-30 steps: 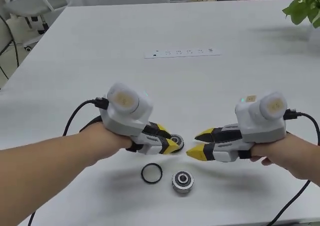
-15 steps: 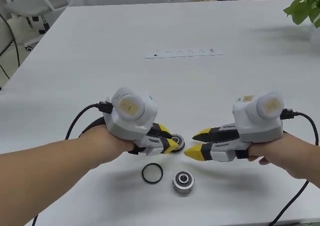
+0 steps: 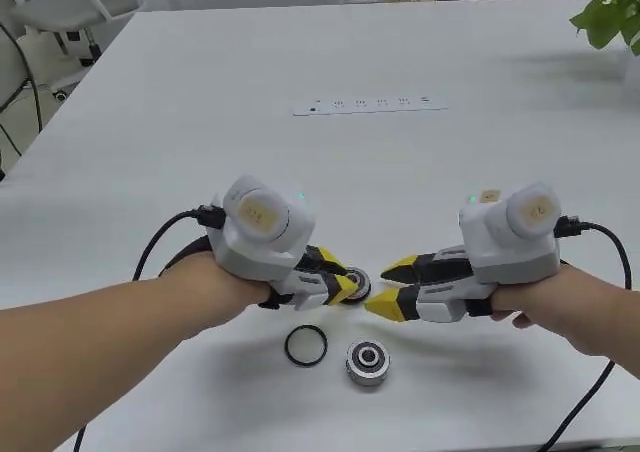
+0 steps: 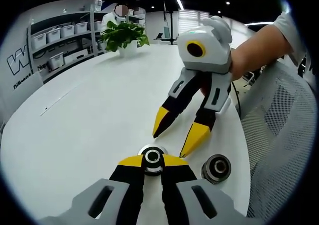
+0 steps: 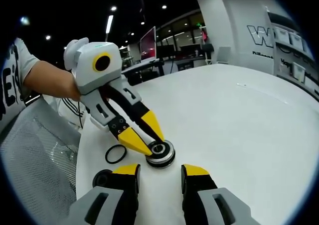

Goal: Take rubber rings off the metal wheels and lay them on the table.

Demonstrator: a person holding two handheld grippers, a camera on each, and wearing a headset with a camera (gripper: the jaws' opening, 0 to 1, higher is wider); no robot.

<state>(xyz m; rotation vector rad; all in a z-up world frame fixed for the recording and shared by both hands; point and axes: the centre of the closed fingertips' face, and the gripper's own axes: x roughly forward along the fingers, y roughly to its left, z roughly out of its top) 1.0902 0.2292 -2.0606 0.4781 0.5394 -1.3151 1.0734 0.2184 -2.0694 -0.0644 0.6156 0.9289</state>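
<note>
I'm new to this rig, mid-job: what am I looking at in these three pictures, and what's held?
No robot arm: a person holds a two-jaw gripper in each hand. One picture comes from a headset camera looking down; the other two from a camera on each gripper. The left gripper is shut on a metal wheel. The right gripper is open, facing it. On the white table lie a loose rubber ring and a second wheel.

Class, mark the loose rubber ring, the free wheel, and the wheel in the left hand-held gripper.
loose rubber ring (image 3: 287, 346), head view, left rim
free wheel (image 3: 367, 360), head view, hub
held wheel (image 5: 162, 154), right gripper view, face
</note>
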